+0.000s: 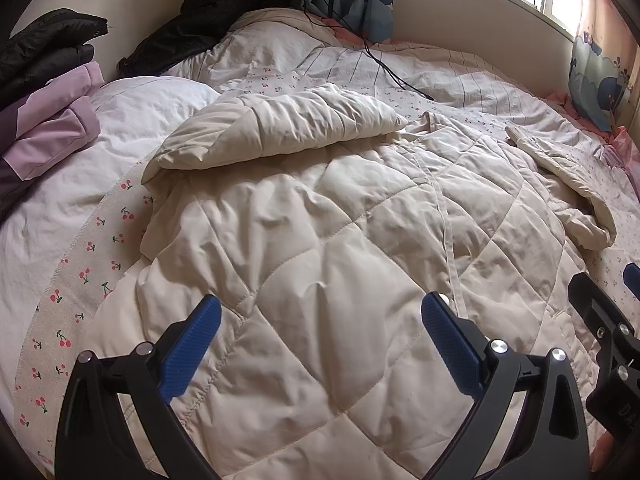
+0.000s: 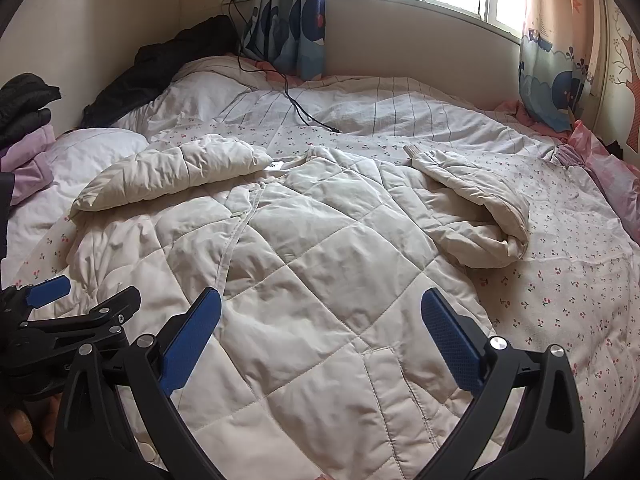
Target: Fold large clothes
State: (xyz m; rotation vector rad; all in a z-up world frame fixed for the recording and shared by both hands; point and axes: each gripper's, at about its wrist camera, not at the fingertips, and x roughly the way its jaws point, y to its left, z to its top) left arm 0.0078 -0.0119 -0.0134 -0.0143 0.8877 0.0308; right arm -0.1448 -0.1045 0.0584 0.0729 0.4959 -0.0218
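Note:
A cream quilted padded coat (image 1: 320, 248) lies spread front-up on the bed, collar toward the far side; it also shows in the right wrist view (image 2: 320, 264). Its left sleeve (image 1: 280, 124) is folded across the chest (image 2: 176, 172). Its right sleeve (image 2: 476, 208) lies bent at the right (image 1: 568, 184). My left gripper (image 1: 320, 312) is open and empty above the coat's lower part. My right gripper (image 2: 320, 308) is open and empty above the hem. Each gripper shows at the edge of the other's view, the right (image 1: 608, 320) and the left (image 2: 80, 316).
The bed has a cherry-print cover (image 2: 560, 300) and a white pillow (image 1: 120, 120). Purple clothes (image 1: 52, 128) and black jackets (image 1: 208, 20) lie at the left and far corner. A black cable (image 2: 304, 112) runs across the bedding. Curtains (image 2: 288, 20) and a window stand behind.

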